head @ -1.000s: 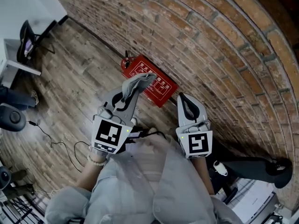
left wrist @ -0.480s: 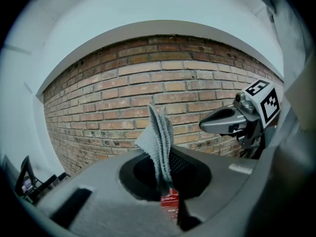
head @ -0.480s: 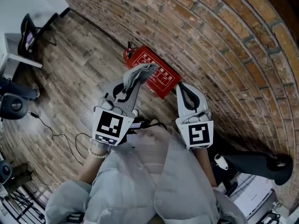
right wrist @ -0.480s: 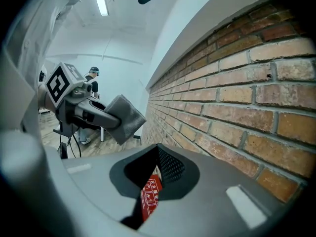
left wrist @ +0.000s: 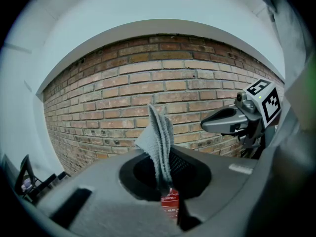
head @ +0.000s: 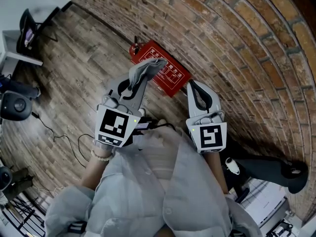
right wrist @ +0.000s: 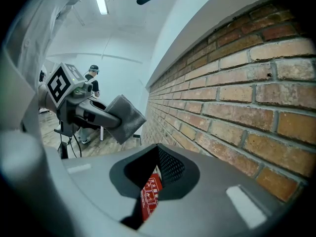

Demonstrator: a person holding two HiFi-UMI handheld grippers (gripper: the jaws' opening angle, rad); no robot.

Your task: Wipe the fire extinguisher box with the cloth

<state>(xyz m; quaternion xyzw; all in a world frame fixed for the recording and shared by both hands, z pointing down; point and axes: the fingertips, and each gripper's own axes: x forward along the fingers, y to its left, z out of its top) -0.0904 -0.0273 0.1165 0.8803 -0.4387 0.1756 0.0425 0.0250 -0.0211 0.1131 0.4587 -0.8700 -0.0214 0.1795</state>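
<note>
The brick wall filled the right side of my head view, and the wooden floor ran along its foot. The fire extinguisher box, red with pale print on its lid, lay flat on that floor right against the wall. It sat ahead of and below both tools, which I judged put it in reach for a downward wipe.

I had the left gripper raised and aimed at the box. Its fingers were clenched on the grey cloth, pinching it low down. In the left gripper view the folded cloth stood up out of the fingers as a loose flap. That free upper part is what I would drag over the lid, with the hard fingers kept off the paint. A sliver of the red box showed below the pinch, so the tool was lined up on it, though the cloth was not yet touching it as far as I could judge.

The right gripper hung just beside the left one, nearer the wall. Its fingers were closed with nothing between them, and only a strip of the box showed through the slit. I read it as parked, leaving the wipe to the left.
</note>
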